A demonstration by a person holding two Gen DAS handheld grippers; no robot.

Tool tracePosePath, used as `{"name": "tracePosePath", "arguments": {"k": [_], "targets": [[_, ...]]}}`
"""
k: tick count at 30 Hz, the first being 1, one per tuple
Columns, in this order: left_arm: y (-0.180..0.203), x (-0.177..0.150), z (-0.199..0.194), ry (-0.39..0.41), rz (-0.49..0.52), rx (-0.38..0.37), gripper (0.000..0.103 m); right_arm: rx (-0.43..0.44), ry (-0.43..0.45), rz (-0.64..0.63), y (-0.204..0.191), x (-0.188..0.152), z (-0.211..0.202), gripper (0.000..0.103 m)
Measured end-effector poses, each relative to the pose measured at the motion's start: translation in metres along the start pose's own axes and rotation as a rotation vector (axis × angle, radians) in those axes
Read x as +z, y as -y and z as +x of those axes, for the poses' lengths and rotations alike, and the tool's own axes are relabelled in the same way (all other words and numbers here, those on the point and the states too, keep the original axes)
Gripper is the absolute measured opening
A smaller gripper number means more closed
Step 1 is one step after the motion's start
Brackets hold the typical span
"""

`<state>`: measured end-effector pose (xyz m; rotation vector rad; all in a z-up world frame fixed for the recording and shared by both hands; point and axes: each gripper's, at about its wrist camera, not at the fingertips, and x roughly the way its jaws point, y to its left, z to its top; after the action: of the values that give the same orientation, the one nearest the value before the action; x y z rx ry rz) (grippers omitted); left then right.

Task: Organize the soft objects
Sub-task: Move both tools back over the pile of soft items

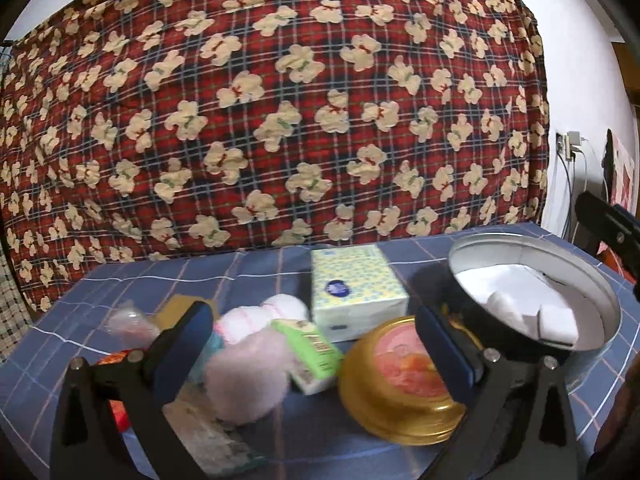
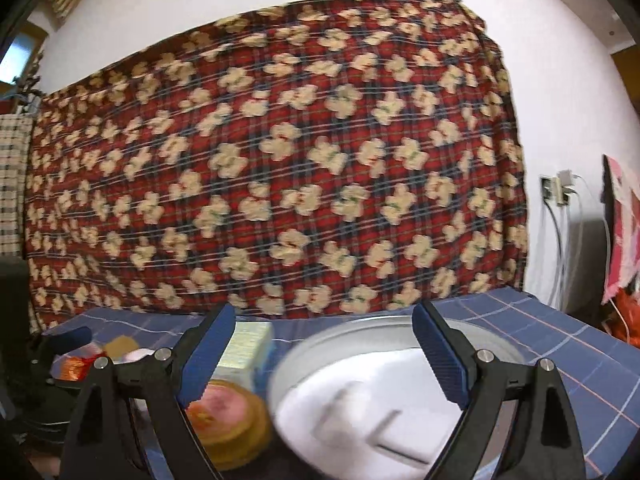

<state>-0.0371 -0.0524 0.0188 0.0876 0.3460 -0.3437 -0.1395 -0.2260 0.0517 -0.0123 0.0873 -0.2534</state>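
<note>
At the near edge of the blue checked table (image 1: 280, 276), the left gripper (image 1: 316, 344) stands with its jaws wide and nothing held, over a pink plush toy (image 1: 244, 376), a green packet (image 1: 312, 356) and a gold lid (image 1: 400, 376). Toward the right edge, the right gripper (image 2: 324, 356), also wide and empty, hangs above a round metal tin (image 2: 304, 356) holding white soft pieces (image 2: 360, 400). Farther back stands 1 tissue box (image 1: 352, 288), before a red plaid blanket (image 1: 280, 100).

Tissue box (image 1: 356, 292) behind lid (image 1: 404, 380); round tin (image 1: 532, 304) right; plush pile (image 1: 248, 356) left.
</note>
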Motion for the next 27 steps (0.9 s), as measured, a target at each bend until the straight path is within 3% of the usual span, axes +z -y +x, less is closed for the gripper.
{"name": "tracePosePath", "arguments": {"k": [8,16,21,27], "targets": [[-0.052,-0.005,0.002,-0.022,-0.043,0.062,0.102,0.124,-0.048,-0.057,-0.051,-0.006,0.009,0.092],[-0.116,-0.011,0.004,-0.039,-0.074,0.176,0.102,0.202,-0.094,-0.109,-0.091,-0.013,0.019,0.092],[-0.159,-0.015,0.005,-0.058,-0.147,0.235,0.102,0.259,-0.162,-0.149,-0.118,-0.021,0.033,0.092],[-0.194,-0.023,0.008,-0.100,-0.227,0.282,0.102,0.391,-0.311,-0.165,-0.153,-0.036,0.056,0.092]]}}
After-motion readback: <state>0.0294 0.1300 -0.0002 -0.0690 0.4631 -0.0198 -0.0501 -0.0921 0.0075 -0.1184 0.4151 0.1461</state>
